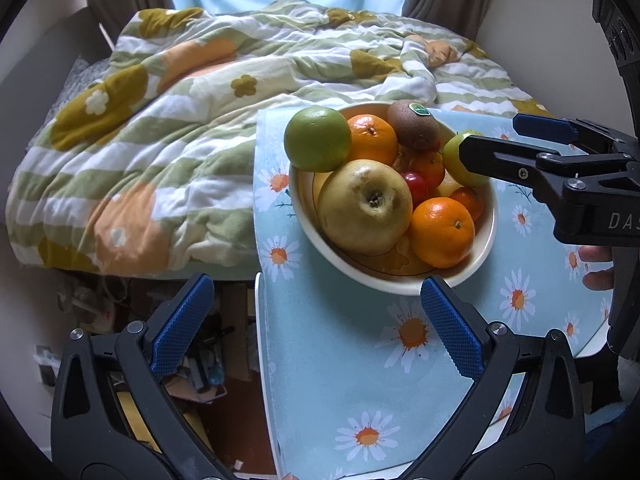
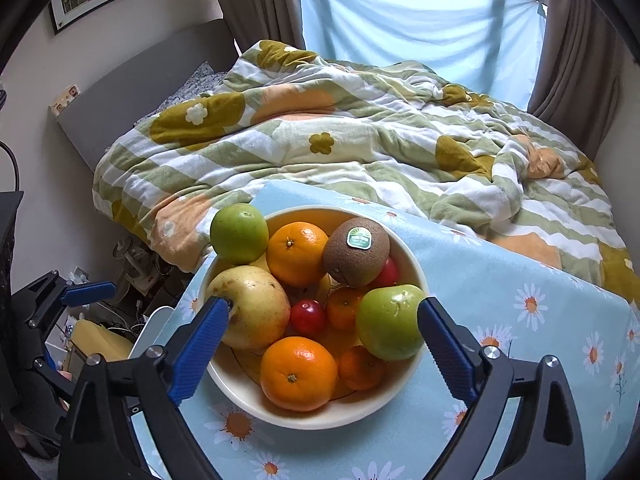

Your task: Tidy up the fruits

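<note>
A cream bowl (image 2: 304, 420) stands on a blue daisy-print cloth (image 2: 520, 280) and holds a heap of fruit. In it lie a yellow pear (image 2: 256, 312), several oranges (image 2: 298, 372), a stickered kiwi (image 2: 356, 252), a small red fruit (image 2: 307, 317) and a green apple (image 2: 388, 322). A second green apple (image 2: 239, 233) perches on the far left rim. My right gripper (image 2: 322, 312) hovers open over the bowl, one finger by the pear, the other at the near apple's edge. My left gripper (image 1: 318, 320) is open and empty before the bowl (image 1: 400, 284).
A bed with a rumpled flowered quilt (image 1: 180, 120) lies right behind the table. The table's left edge (image 1: 260, 340) drops to a cluttered floor (image 1: 192, 380). Bare cloth (image 1: 360, 400) stretches in front of the bowl. A hand (image 1: 596, 268) shows at the right.
</note>
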{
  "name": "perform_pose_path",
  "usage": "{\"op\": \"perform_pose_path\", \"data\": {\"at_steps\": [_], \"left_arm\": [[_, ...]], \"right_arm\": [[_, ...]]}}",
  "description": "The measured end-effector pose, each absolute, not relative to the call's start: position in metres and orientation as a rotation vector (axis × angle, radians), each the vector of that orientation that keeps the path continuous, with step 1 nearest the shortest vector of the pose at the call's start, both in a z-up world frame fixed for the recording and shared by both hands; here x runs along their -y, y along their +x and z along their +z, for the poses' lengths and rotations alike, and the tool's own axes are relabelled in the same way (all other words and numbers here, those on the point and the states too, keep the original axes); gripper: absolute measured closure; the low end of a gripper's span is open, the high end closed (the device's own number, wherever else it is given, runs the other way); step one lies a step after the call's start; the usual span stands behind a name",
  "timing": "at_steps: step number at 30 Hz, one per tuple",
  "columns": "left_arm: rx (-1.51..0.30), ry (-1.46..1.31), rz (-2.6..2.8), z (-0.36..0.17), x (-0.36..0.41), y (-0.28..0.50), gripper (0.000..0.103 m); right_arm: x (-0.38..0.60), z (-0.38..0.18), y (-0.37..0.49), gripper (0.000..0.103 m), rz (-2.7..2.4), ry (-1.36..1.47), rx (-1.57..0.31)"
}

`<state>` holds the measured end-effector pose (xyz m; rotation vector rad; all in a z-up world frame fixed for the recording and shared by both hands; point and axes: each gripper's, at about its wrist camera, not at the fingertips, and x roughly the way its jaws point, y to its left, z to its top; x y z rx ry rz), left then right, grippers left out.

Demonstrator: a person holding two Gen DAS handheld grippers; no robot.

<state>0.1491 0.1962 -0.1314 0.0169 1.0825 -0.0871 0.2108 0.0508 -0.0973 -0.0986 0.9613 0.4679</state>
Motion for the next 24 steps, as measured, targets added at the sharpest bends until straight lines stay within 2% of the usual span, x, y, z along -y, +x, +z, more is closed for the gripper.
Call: {"op": "perform_pose_path", "data": {"at_steps": [10, 12, 15, 24], "left_arm": [[-0.976, 0.006, -0.028, -0.071, -0.155, 0.125, 0.000], [-0.951, -0.006, -0.021, -0.059, -0.143, 0.118, 0.000], [-0.923, -0.012, -0.011, -0.045, -0.125, 0.110, 0.000], [-0.831, -0.018, -0.014, -0.012, -0.078, 0.082, 0.000]], "right_arm": [[0.012, -0.044, 0.174, 0.006, 0.388, -0.054, -0.906], [0.031, -0.033, 0.164, 0.002, 0.355, -0.047, -0.894], [0.059, -0.020, 0.149, 0.001, 0.305, -0.037, -0.886], [0.138, -0.007, 0.109, 0.001, 0.119, 0.004, -0.897]]}}
